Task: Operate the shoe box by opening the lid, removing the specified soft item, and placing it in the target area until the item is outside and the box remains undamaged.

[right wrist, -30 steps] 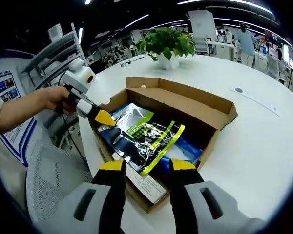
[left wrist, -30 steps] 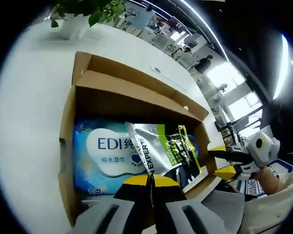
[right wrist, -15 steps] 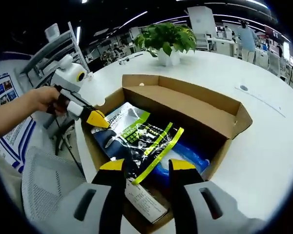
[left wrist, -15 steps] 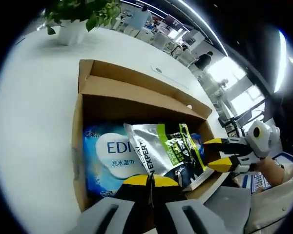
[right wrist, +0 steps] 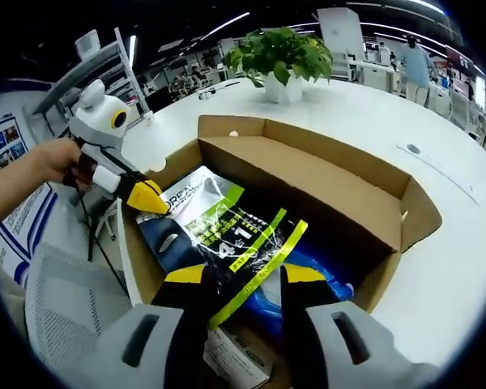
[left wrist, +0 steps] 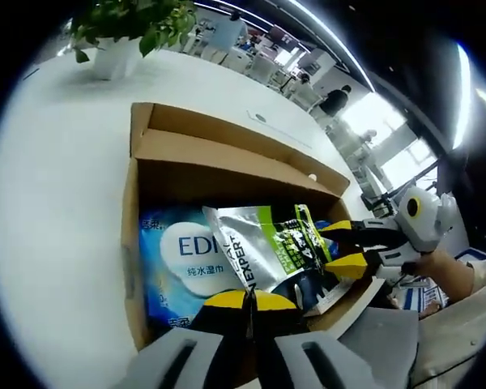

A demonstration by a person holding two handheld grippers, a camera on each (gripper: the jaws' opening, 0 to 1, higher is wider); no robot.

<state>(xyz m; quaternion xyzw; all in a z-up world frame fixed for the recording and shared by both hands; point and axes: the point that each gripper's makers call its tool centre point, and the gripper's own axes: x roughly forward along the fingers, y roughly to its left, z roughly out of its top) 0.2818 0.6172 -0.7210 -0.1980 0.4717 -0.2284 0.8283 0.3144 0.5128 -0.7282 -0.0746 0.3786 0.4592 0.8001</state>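
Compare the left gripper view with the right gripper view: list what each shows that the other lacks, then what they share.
Left gripper view alone: the EDI lettering on the blue wipes pack, and its own shut left gripper.

Right gripper view alone: a mesh chair beside the table, and its own open right gripper above the silver and green pouch.

Shared: the open cardboard box, the pouch, the wipes pack, the potted plant and the white table.

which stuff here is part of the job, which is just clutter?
Job: shoe box, lid open; silver-green pouch and blue wipes pack inside; left gripper; right gripper.
Clutter: potted plant, white table, mesh chair.
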